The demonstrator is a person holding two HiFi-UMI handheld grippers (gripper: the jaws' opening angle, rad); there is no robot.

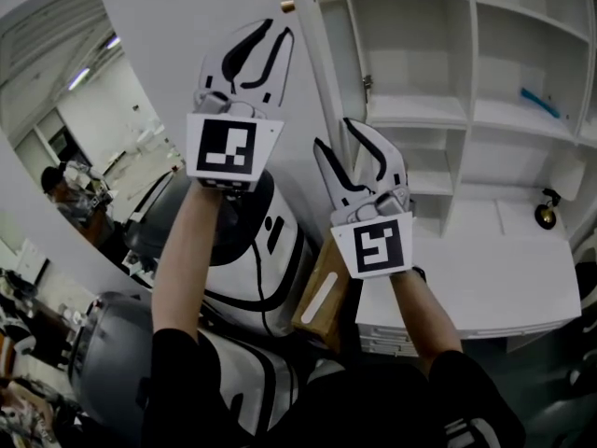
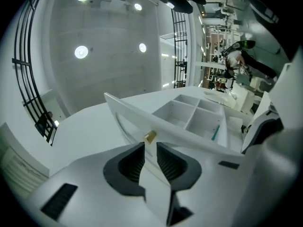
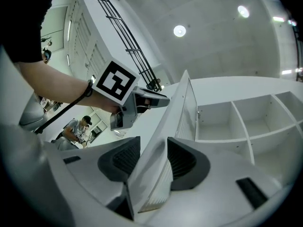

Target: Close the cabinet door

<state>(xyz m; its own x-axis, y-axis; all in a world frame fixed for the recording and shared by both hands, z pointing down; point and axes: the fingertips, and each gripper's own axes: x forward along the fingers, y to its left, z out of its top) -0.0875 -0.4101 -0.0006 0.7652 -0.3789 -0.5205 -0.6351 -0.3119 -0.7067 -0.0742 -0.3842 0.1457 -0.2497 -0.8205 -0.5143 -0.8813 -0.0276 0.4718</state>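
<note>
black sleeves and bare forearms are seen nearest the head camera, each raising a gripper toward the cabinet door (image 1: 187, 26). the door is pictured as a plain white panel with a small brass knob (image 2: 150, 136) on its outer face near the free edge. it stands swung out from the left upright of the white cabinet (image 1: 420, 110), whose bare shelves are left exposed to its right.

the right gripper (image 3: 152, 143) is shown with its jaws spread wide, the door's free edge passing between them; a gap is seen at the left pad and no clamping is visible. the left gripper (image 2: 150, 149) is held higher, on the door's outer side, its jaws only narrowly parted and empty, with the knob just beyond the fingertips.

a teal item (image 1: 541, 103) is seen lying on a far right shelf, and a small brass-and-black object (image 1: 546, 211) on the white counter (image 1: 485, 278) below the shelves. a cardboard box (image 1: 322, 297) and rounded white-and-black shells (image 1: 270, 259) are crowded near the door's lower end. a person (image 3: 80, 126) is glimpsed in the room far to the left.

the door's long axis is upright, running up the head view, and its thin free edge is turned toward the near side, away from the shelves.
</note>
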